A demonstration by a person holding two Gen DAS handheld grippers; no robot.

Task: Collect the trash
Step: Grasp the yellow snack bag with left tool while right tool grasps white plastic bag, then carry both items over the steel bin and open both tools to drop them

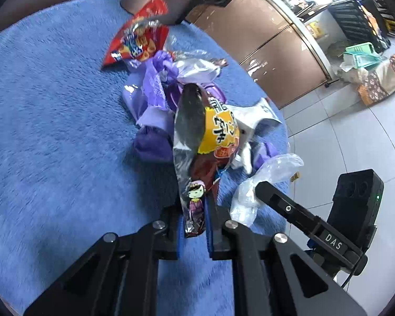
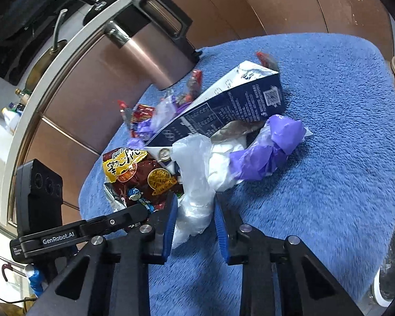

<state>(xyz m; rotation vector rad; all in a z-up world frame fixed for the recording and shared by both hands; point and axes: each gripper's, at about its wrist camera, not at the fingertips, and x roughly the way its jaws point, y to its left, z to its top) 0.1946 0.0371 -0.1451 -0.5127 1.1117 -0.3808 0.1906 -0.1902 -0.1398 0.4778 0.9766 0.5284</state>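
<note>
A pile of trash lies on a blue fluffy cover [image 1: 52, 131]. My left gripper [image 1: 194, 218] is shut on the lower end of a brown and yellow snack wrapper [image 1: 218, 131], which stands up between the blue pads. In the right wrist view the same wrapper [image 2: 134, 171] lies at the left of the pile. My right gripper [image 2: 194, 218] is shut on a crumpled clear plastic bag [image 2: 194, 173]. Purple plastic bags [image 2: 271, 144] and a navy and white carton [image 2: 223, 105] lie just behind it. A red snack packet [image 1: 137, 42] lies at the far end of the pile.
A steel jug with a black handle [image 2: 155, 50] stands on the cover behind the pile. The rounded table edge [image 1: 284, 121] drops to a tiled floor [image 1: 355, 137] on the right. Brown cabinet doors [image 1: 263, 34] stand beyond.
</note>
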